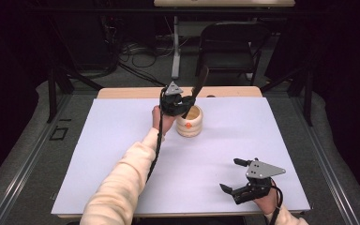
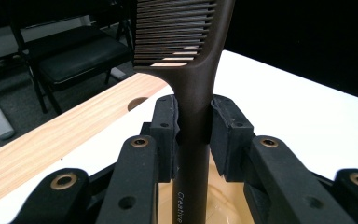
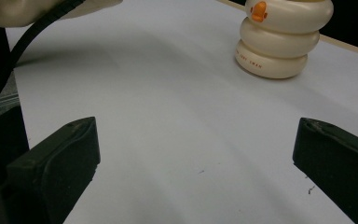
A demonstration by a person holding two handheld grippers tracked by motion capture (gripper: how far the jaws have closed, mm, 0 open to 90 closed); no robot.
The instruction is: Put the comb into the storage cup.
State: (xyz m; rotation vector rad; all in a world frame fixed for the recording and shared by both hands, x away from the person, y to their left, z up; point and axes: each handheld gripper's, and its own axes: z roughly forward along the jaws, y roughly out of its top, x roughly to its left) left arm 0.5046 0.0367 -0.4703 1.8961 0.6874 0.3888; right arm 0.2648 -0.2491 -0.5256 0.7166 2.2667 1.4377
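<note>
A dark brown comb (image 2: 193,84) stands upright with its handle clamped between the pads of my left gripper (image 2: 193,126). In the high view the left gripper (image 1: 182,107) holds the comb (image 1: 199,82) over the mouth of a cream ribbed cup (image 1: 190,123), and the comb's lower end reaches down into it. The cup (image 3: 279,39) carries a small orange duck mark on its side. My right gripper (image 1: 231,174) rests near the table's front right edge, jaws wide open with nothing between them, far from the cup.
A white sheet (image 1: 122,140) covers the table, with a strip of bare wood (image 1: 131,93) along the far edge. A black folding chair (image 1: 229,47) and cables stand on the floor beyond the table. A cream sleeve (image 1: 122,183) crosses the front left.
</note>
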